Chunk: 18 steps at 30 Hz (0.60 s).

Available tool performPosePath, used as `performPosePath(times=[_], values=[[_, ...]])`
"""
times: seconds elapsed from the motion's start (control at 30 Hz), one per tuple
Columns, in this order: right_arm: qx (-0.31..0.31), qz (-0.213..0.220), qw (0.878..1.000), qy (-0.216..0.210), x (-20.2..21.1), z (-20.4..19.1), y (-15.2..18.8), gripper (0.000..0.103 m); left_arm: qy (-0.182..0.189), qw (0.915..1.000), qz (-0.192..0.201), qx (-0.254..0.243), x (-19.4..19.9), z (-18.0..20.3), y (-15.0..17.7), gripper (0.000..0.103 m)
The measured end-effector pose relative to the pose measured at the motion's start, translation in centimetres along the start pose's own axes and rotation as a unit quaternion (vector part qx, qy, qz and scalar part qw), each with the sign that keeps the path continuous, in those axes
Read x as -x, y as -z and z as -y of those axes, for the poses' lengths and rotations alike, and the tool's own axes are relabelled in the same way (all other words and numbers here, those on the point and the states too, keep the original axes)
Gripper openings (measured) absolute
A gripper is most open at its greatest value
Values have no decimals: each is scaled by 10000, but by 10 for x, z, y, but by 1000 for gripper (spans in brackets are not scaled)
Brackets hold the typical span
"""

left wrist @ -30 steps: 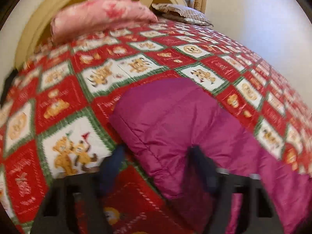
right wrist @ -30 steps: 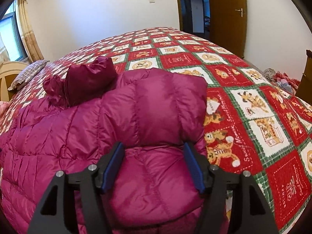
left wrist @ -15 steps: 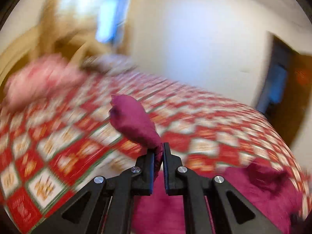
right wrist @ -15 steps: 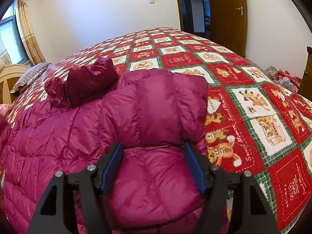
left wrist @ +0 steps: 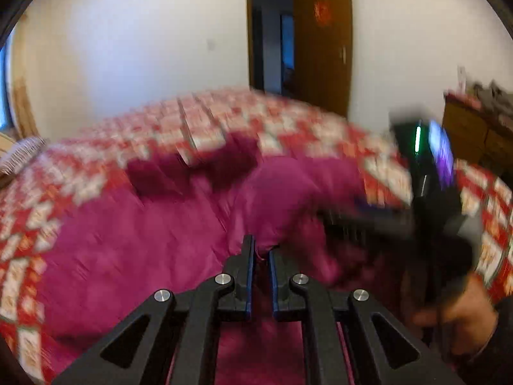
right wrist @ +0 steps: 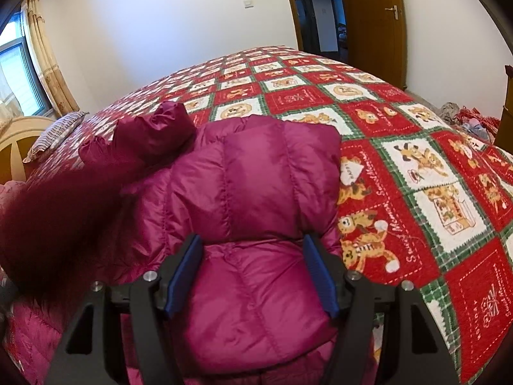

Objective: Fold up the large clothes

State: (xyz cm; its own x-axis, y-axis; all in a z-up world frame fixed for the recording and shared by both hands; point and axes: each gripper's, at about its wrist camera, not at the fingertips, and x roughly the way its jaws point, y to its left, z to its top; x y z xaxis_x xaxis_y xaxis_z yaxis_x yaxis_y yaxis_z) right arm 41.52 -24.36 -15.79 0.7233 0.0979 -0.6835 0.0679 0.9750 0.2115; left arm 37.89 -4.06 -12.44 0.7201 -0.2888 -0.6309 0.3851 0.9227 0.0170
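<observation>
A magenta quilted down jacket point(right wrist: 256, 192) lies on the bed, its right sleeve folded across the body and its dark hood point(right wrist: 154, 131) bunched at the far end. My left gripper point(left wrist: 260, 250) is shut on the jacket's left sleeve point(left wrist: 279, 205), holding it over the jacket body point(left wrist: 128, 240). That sleeve shows as a blurred dark mass point(right wrist: 54, 224) at the left of the right wrist view. My right gripper point(right wrist: 253, 269) is open, its blue pads either side of the folded sleeve, and it shows at the right of the left wrist view point(left wrist: 429, 192).
The bed has a red, white and green patchwork quilt point(right wrist: 416, 166). A striped pillow point(right wrist: 54, 134) and cream headboard point(right wrist: 12, 147) are at the far left. A brown door point(right wrist: 372, 16) and a clothes pile on the floor point(right wrist: 465, 118) are to the right.
My left gripper closed on the left sleeve, lifted it and swung it right, over the jacket body. My right gripper stayed open in place.
</observation>
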Motion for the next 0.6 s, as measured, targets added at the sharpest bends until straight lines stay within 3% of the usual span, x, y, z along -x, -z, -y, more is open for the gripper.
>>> performPosePath(times=[0.1,0.37,0.5,0.57,0.6], values=[[-35,8,10000,-47,0,1,0,69,-209,9980,-573,-150,-22,9,14,9],[-53,2,10000,-65,0,2,-1,70,-80,9976,-679,-44,-6,11,19,12],[-29,-26,10000,-49,-1,1,0,71,-424,9969,-630,-181,17,26,31,14],[42,-80,10000,-37,-3,-2,-1,77,-577,9963,-569,-273,26,31,39,20],[115,-129,9999,8,-5,-4,-2,77,-593,9961,-578,-315,26,32,41,32]])
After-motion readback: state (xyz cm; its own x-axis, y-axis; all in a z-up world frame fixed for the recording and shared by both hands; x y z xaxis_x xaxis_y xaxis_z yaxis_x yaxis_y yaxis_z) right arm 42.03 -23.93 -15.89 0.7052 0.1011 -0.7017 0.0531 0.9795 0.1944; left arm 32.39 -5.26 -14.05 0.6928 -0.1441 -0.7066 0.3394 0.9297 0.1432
